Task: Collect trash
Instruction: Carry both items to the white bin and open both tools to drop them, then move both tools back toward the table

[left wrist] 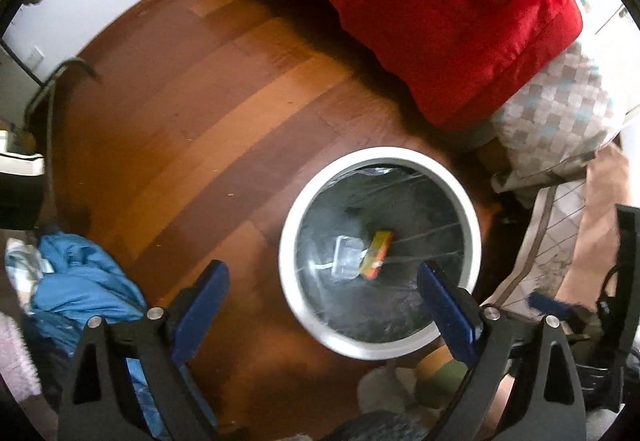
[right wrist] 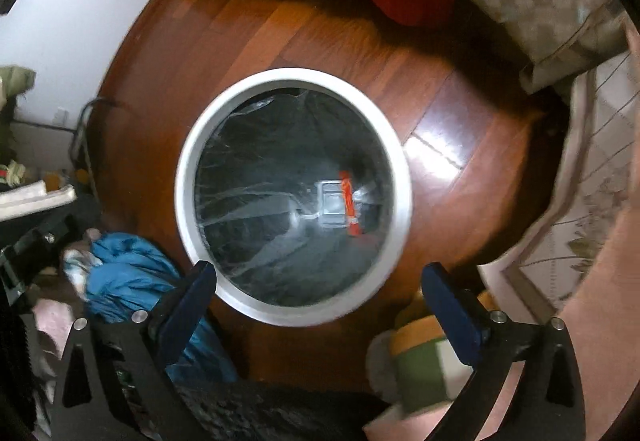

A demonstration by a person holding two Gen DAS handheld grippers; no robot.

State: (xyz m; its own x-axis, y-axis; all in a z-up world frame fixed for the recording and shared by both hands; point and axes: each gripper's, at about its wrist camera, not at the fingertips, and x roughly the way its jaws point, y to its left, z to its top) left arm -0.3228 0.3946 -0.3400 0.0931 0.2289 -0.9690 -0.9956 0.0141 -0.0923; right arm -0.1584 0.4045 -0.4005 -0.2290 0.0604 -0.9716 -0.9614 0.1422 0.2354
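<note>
Bedroom, reddish-brown wooden plank floor: round white-rimmed trash bin with dark plastic liner already holds orange wrapper and clear plastic tray at bottom; left gripper and right gripper both spread, empty; no further trash identifiable.

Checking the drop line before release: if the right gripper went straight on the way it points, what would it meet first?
Probably the open mouth of the trash bin: the open, empty right gripper points into it, toward the bag lining near its front rim, though depth is unclear.

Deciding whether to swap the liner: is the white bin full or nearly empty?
Nearly empty. The white bin shows bare black liner far down, with only an orange wrapper and a clear packet at the bottom.
</note>
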